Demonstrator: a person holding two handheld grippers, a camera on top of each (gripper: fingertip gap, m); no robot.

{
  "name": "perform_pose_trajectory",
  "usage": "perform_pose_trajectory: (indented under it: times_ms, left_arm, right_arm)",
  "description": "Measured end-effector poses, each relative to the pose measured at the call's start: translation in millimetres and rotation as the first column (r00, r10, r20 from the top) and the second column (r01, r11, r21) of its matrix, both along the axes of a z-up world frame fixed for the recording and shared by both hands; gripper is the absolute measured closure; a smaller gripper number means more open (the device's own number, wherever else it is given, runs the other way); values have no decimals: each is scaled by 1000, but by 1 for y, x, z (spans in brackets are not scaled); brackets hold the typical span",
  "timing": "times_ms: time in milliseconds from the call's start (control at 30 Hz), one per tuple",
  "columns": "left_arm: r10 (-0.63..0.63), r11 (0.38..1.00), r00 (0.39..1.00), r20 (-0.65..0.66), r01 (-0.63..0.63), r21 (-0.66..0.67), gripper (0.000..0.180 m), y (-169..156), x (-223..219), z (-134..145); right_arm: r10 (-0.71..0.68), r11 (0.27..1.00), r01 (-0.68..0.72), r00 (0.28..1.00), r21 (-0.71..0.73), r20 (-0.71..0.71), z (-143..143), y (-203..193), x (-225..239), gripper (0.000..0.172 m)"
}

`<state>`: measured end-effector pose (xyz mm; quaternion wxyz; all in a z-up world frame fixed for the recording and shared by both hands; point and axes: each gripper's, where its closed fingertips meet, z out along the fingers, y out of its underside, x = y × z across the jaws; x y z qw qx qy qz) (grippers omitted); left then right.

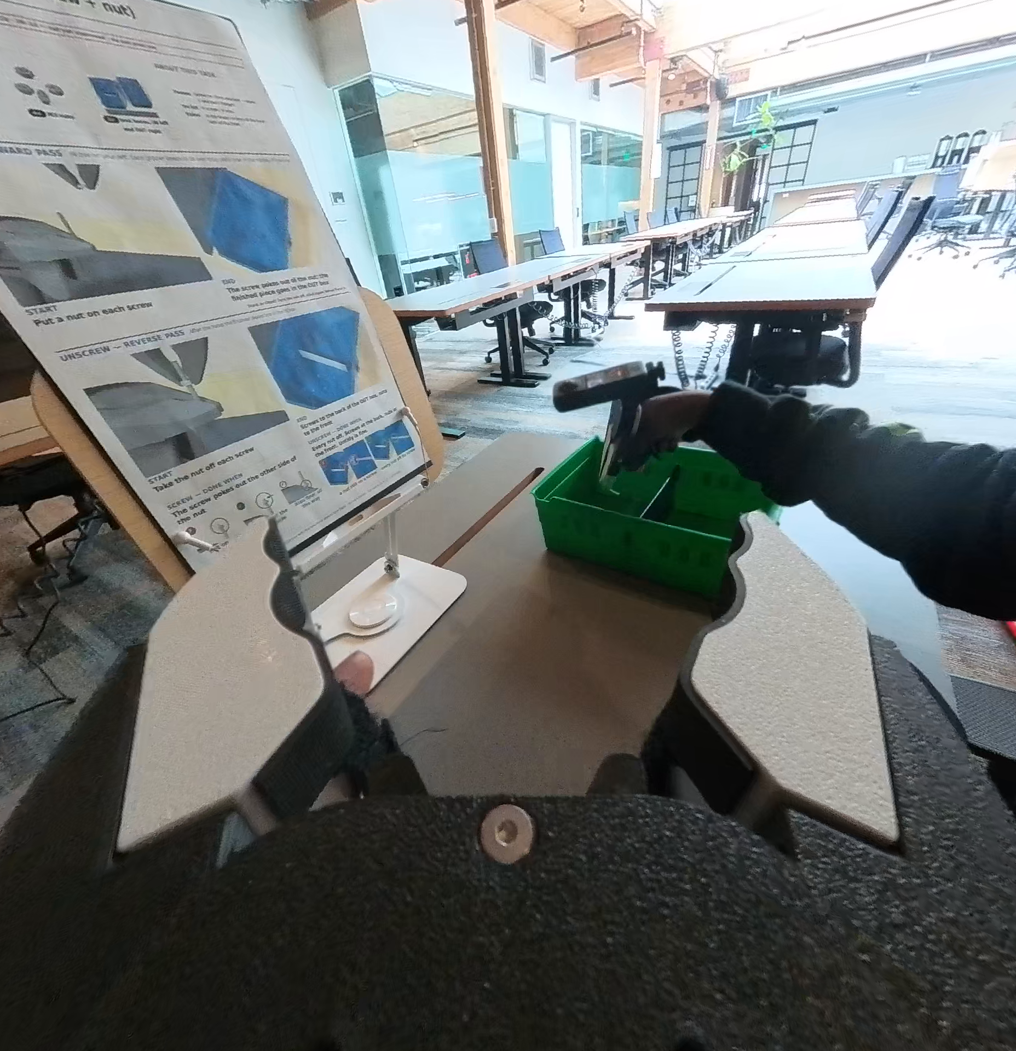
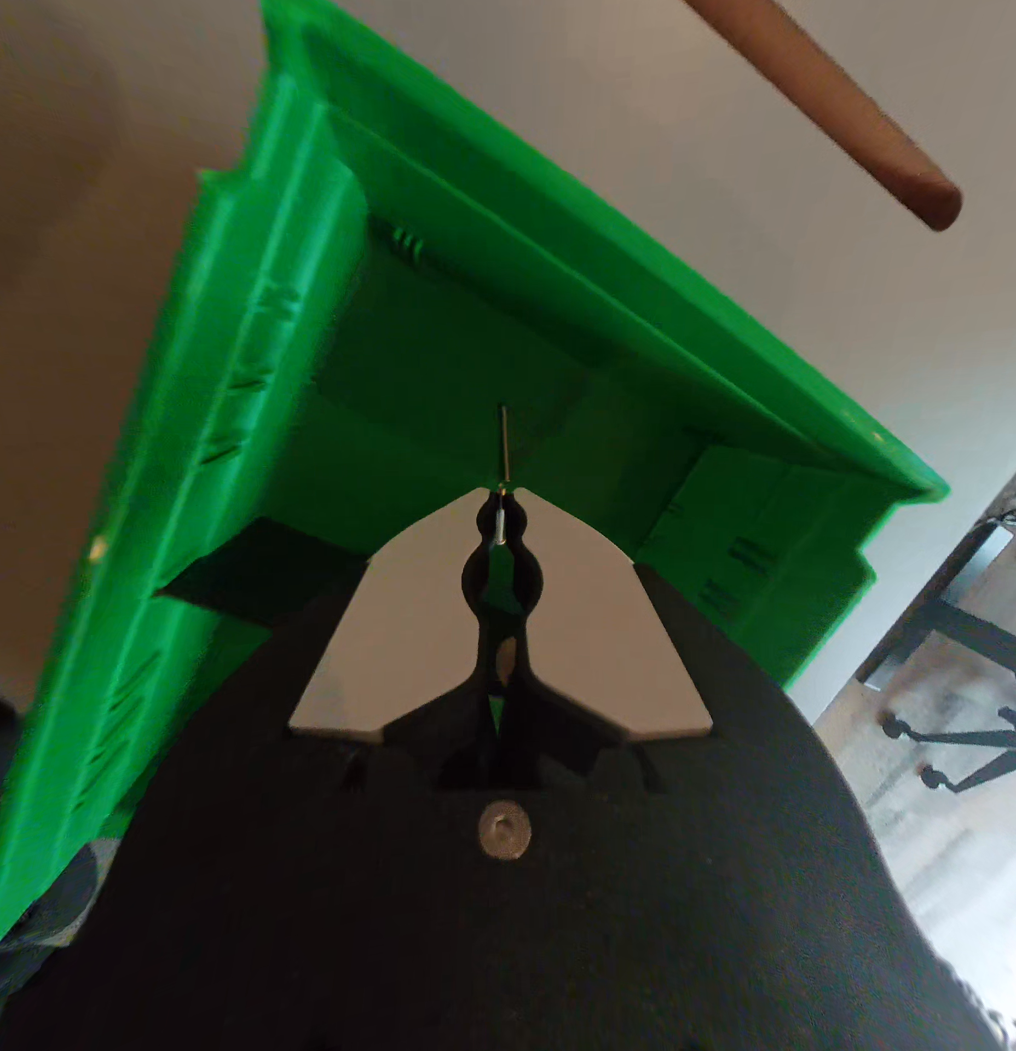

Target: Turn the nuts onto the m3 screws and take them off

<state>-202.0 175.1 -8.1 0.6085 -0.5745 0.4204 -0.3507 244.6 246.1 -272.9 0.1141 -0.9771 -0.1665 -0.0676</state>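
Left wrist view: left gripper (image 1: 508, 569) hovers over the grey-brown table (image 1: 523, 654), jaws spread wide, nothing between them. Far right on the table sits a green plastic divided bin (image 1: 636, 540); far left, a printed instruction sheet on a white stand (image 1: 170, 284). A dark-sleeved hand (image 1: 665, 421) points the right gripper (image 1: 611, 483) down into the bin's far compartment. Right wrist view: right gripper (image 2: 503, 495) jaws together, clamped on a thin silver m3 screw (image 2: 504, 449); its shaft sticks out past the fingertips (image 2: 466, 512) toward the bin floor (image 2: 380, 455). Nuts: cannot tell where.
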Motion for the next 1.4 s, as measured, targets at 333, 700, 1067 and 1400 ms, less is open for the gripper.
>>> perform_pose_trajectory:
  times_ms: [333, 700, 1067, 1400]
  left_arm:
    - [-4, 1000, 1000, -8, 4, 14, 36, 1, 4, -2]
    - [0, 1000, 1000, -31, 0, 9, 39, 3, 8, -6]
    - [-21, 1000, 999, -32, 21, 10, 43, 0, 5, -6]
    - [66, 998, 998, -5, -66, 11, 58, 8, -16, -1]
  right_arm:
    - [-54, 991, 57, 998, -125, 26, -59, 4, 23, 170]
    - [-94, 993, 93, 995, -74, -16, -68, 10, 27, 170]
    - [-152, 981, 158, 987, 109, -61, -31, 16, 21, 144]
    - [98, 705, 169, 938, 689, -331, 136, 12, -104, 108]
